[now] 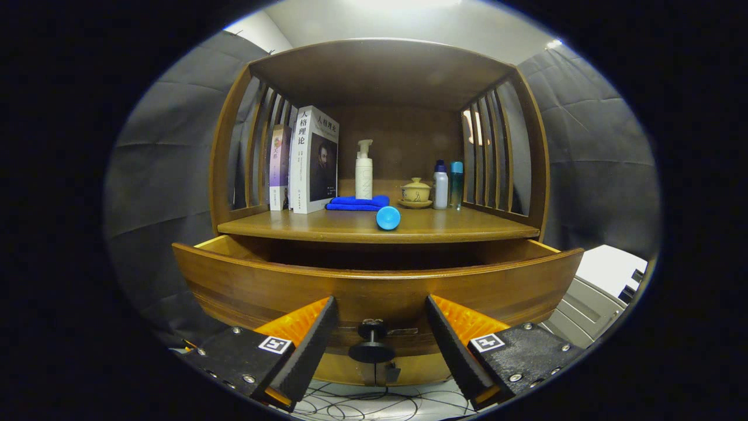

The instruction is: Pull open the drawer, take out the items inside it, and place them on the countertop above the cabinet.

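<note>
The wooden drawer (374, 289) stands pulled out from under the countertop (327, 225), its curved front facing me. Its inside is hidden behind the front panel and in shadow. A black knob (371, 342) on the drawer front sits between my fingers, touching neither. My gripper (380, 336) is open, its black ridged fingertips (318, 339) spread to either side of the knob. A round blue item (388, 217) lies on the countertop near its front edge.
On the countertop stand two books (310, 161), a white pump bottle (363, 169), a folded blue cloth (357, 202), a yellow lidded cup on a saucer (416, 192) and two small bottles (447, 184). Slatted wooden sides and a top enclose the shelf. Cables (374, 403) lie on the floor below.
</note>
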